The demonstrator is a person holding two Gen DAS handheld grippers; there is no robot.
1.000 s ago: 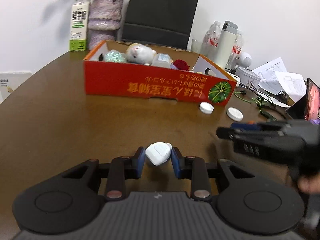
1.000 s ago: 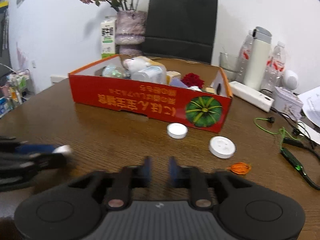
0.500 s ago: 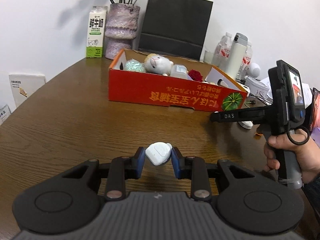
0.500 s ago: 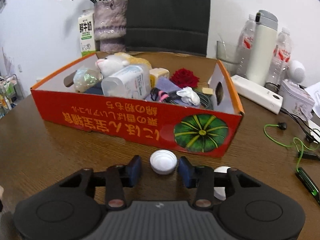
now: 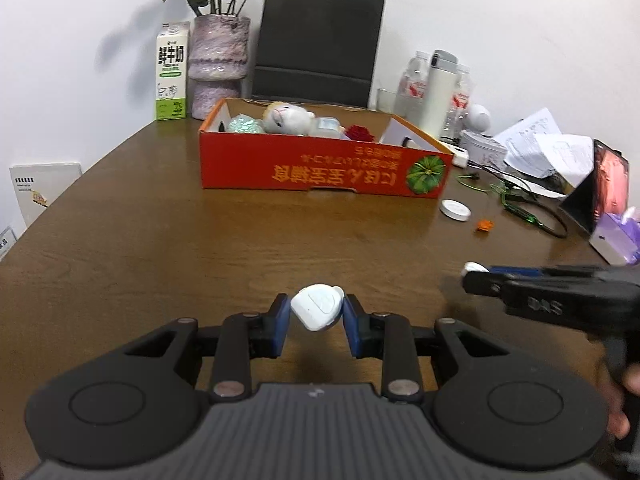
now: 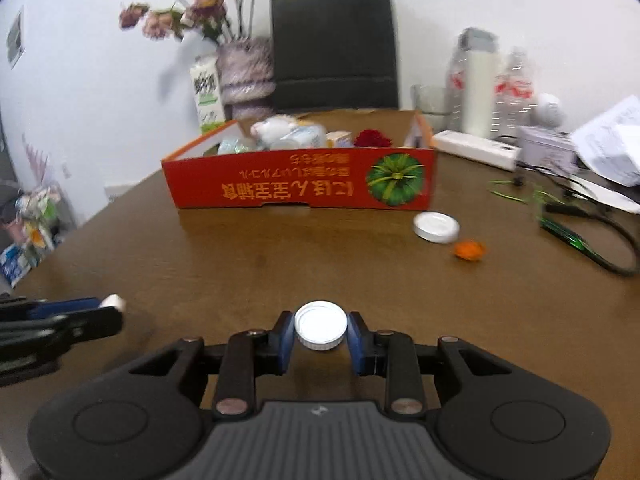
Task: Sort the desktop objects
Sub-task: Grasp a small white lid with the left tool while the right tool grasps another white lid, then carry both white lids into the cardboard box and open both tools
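My left gripper (image 5: 316, 314) is shut on a small white plastic case (image 5: 317, 311) and holds it above the brown table (image 5: 160, 248). My right gripper (image 6: 320, 330) is shut on a white bottle cap (image 6: 320, 325), also above the table. The right gripper shows at the right of the left wrist view (image 5: 476, 274), the left gripper at the left of the right wrist view (image 6: 110, 306). The red cardboard box (image 5: 320, 172) with a plush toy, a bottle and a red flower stands ahead; it shows in the right wrist view too (image 6: 300, 184).
A second white lid (image 6: 436, 227) and a small orange scrap (image 6: 469, 250) lie right of the box. Cables (image 6: 580, 236), papers (image 5: 544, 148), bottles (image 5: 440, 92), a milk carton (image 5: 171, 76), a vase (image 5: 218, 64) and a black bag (image 5: 320, 40) stand at the back and right.
My right gripper closed on the white cap by the box and drew back with it, away from the box. My left gripper still holds the white case.
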